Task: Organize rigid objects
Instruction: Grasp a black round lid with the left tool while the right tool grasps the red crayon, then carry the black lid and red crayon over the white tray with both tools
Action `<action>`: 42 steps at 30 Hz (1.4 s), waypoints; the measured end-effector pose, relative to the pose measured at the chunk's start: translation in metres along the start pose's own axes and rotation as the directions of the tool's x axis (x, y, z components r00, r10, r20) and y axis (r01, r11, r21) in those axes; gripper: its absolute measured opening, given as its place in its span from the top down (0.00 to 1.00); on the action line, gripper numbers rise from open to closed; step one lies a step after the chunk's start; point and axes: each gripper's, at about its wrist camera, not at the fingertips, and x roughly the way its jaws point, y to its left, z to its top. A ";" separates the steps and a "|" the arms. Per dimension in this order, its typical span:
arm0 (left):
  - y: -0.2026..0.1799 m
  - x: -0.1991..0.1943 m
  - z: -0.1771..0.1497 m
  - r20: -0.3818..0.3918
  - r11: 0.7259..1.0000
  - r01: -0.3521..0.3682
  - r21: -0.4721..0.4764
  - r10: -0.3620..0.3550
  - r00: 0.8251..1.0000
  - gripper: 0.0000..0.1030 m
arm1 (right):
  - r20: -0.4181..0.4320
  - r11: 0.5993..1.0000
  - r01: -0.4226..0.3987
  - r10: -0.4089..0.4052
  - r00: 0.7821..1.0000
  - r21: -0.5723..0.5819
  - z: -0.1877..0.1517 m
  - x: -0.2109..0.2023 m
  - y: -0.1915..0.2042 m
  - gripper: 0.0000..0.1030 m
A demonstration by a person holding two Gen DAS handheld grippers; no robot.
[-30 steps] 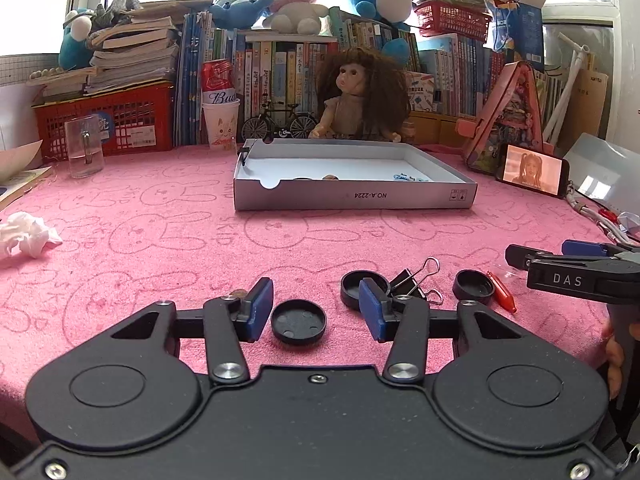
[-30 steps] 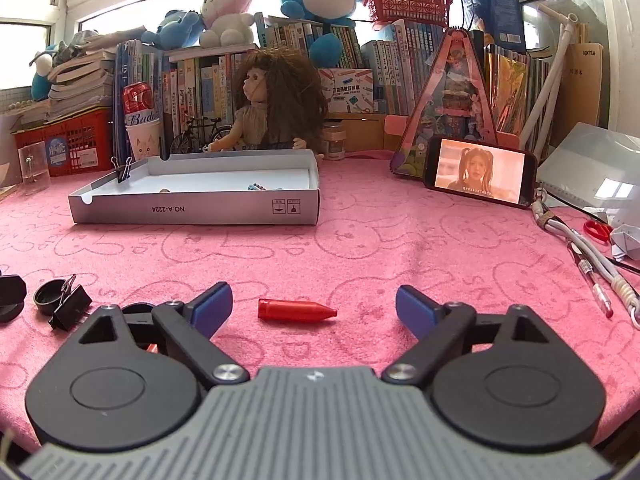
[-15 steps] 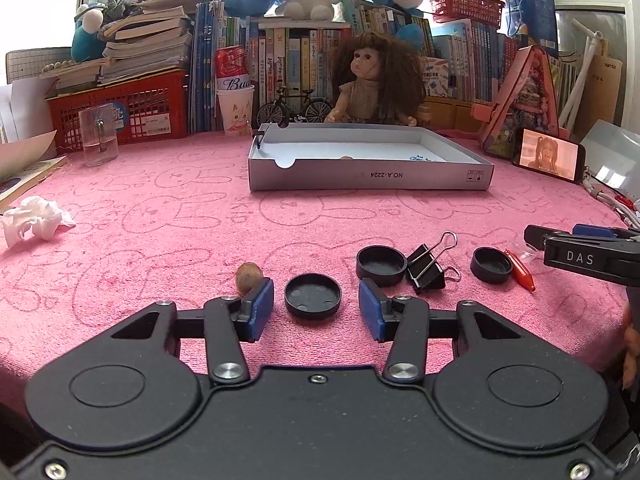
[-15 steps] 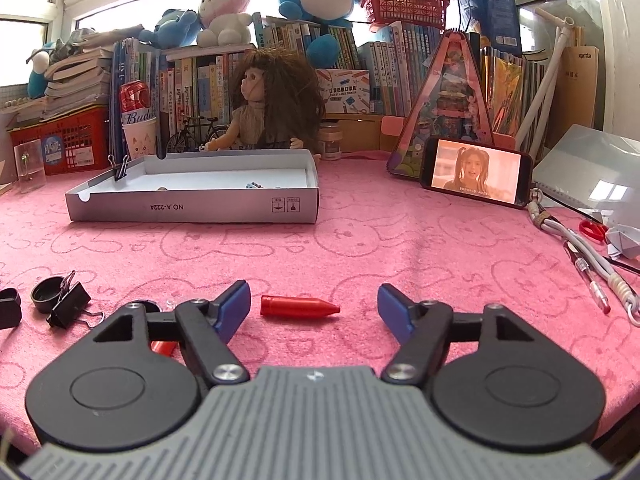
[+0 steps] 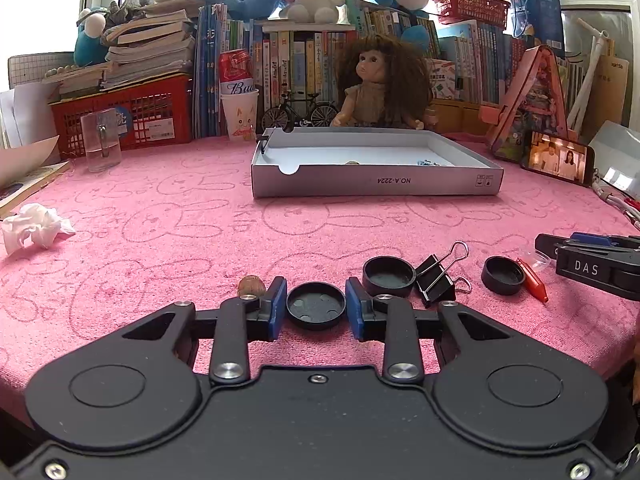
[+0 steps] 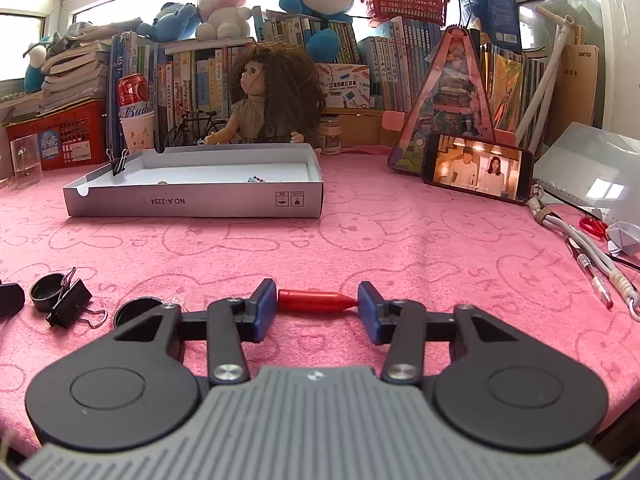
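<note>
In the left wrist view, a flat black round cap [image 5: 316,305] lies on the pink cloth between my left gripper's blue pads. The left gripper [image 5: 316,309] is closing, and both pads touch the cap's rim. In the right wrist view, a red crayon [image 6: 314,300] lies crosswise between the right gripper's pads. The right gripper [image 6: 317,309] is closing too, with its pads meeting the crayon's two ends. A grey cardboard box lid [image 5: 376,180] holding a few small items sits farther back in the middle.
Beside the left gripper lie a brown nut [image 5: 251,285], two more black caps [image 5: 388,276] [image 5: 503,276] and a black binder clip [image 5: 436,280]. A crumpled tissue [image 5: 34,228] and a glass [image 5: 100,146] sit left. A phone [image 6: 476,170], cables and a pen [image 6: 592,272] are right.
Both grippers' jaws have narrowed. The left pads have come in onto the black cap. The right pads have come in from wide apart onto the ends of the red crayon.
</note>
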 end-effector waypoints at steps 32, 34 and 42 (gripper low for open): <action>-0.005 0.011 0.034 0.038 0.999 0.032 -0.025 -0.031 0.999 0.71 | 0.030 1.000 -0.025 0.025 0.999 0.000 0.019 0.000 0.003 0.52; -0.006 0.011 0.036 0.041 0.999 0.033 -0.024 -0.032 0.999 0.71 | 0.030 1.000 -0.029 0.029 0.999 0.001 0.021 0.001 0.004 0.52; -0.007 0.016 0.045 0.050 0.999 0.040 -0.022 -0.039 0.998 0.71 | 0.041 0.999 -0.036 0.036 0.999 0.000 0.028 0.003 0.004 0.52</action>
